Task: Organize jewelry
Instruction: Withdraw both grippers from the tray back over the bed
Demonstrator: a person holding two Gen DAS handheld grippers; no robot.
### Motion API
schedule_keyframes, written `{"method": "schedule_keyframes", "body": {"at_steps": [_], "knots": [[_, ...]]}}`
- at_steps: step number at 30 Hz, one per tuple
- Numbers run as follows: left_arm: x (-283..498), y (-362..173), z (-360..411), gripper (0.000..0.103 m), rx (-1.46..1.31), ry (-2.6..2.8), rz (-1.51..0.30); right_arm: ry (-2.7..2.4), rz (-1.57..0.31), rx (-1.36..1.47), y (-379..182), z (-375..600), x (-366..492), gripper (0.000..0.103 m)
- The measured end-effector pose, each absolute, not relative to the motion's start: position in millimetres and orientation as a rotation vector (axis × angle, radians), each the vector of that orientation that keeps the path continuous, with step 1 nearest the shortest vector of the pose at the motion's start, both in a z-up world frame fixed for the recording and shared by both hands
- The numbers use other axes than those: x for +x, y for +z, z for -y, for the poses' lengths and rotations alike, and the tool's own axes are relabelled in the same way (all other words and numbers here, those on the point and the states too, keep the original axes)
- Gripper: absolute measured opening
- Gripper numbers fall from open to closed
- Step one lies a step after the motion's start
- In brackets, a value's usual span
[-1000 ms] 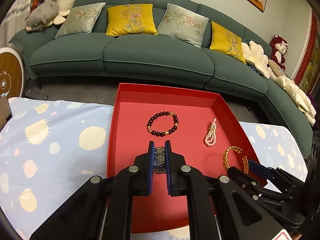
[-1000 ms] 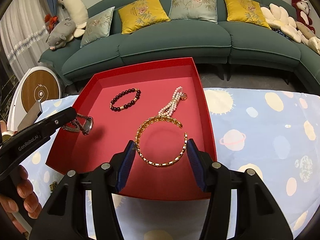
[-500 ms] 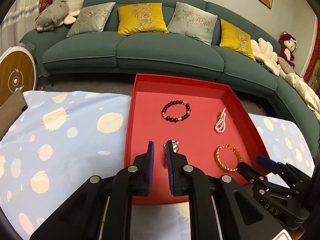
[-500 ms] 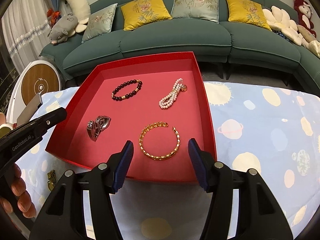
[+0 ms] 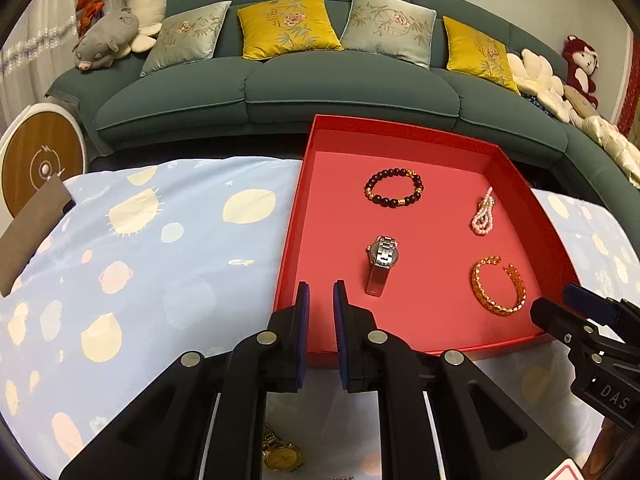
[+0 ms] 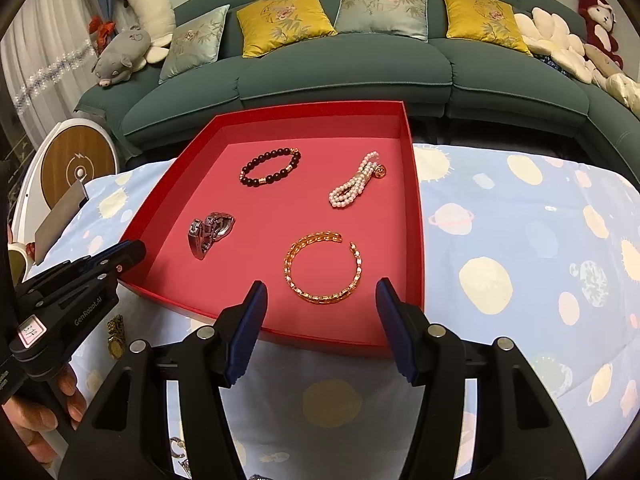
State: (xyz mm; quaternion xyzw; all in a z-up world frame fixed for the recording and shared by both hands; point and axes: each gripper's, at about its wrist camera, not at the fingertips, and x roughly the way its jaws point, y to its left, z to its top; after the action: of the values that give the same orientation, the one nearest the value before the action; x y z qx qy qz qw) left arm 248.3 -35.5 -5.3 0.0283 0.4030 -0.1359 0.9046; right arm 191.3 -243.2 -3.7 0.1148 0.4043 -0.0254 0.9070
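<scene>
Four pieces lie in the shallow red cardboard tray on the planet-print cloth: a dark round-bead bracelet at about 11 o'clock, a looped strand of small pinkish pearls at 1 o'clock, a steel link-band watch at 8 o'clock, and a flat gold chain bangle, an open C-shape, at 5 o'clock. Both tools are black plastic with ribbed blue pads. The left gripper hangs at the tray's near edge, jaws narrowly parted and empty. The right gripper stands wide apart, empty, just short of the bangle. A gold watch lies on the cloth outside the tray.
</scene>
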Motion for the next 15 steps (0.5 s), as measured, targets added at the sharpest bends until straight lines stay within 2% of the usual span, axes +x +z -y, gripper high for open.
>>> {"method": "schedule_keyframes", "body": {"at_steps": [3,4,6,9,15], "knots": [[242.0,11.8,21.0,0.013,-0.014,-0.296,-0.825,-0.046,-0.788,0.261,17.3,249.3,177.1,0.054],[238.1,19.1,15.7,0.016,-0.03,-0.295,-0.815,-0.039,-0.776,0.276,23.9,251.0,170.2,0.054],[225.8,32.1,4.0,0.033,-0.05,-0.284,-0.794,-0.022,-0.764,0.31,34.2,252.9,152.9,0.054],[201.1,43.8,-14.0,0.043,-0.049,-0.258,-0.772,-0.009,-0.768,0.322,39.0,249.3,126.1,0.054],[155.0,42.0,-46.0,0.044,-0.012,-0.228,-0.808,0.048,-0.796,0.293,30.3,218.7,79.9,0.054]]}}
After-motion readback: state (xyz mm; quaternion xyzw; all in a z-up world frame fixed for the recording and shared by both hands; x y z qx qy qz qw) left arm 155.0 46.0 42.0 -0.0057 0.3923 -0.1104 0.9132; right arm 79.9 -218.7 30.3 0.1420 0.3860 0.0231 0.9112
